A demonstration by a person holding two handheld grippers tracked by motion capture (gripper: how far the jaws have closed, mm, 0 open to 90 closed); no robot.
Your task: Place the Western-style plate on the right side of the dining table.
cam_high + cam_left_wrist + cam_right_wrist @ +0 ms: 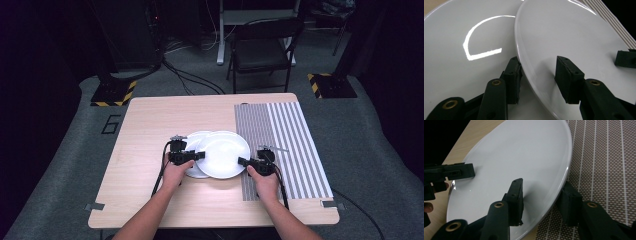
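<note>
Two grippers, left gripper (199, 155) and right gripper (243, 161), clamp opposite rims of the top plate (223, 154), which overlaps the lower plate (195, 140) mid-table; we should lift evenly, keeping it level.

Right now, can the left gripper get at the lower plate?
Probably not cleanly: the left gripper straddles the top plate rim, and that plate overlaps the lower plate there.

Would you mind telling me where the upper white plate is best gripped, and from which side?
Grip the upper plate at its thin raised rim, from its two opposite sides, one jaw above and one below. It overlaps the lower plate and is tilted, so its edges are clear. The left gripper and right gripper straddle it so.
</note>
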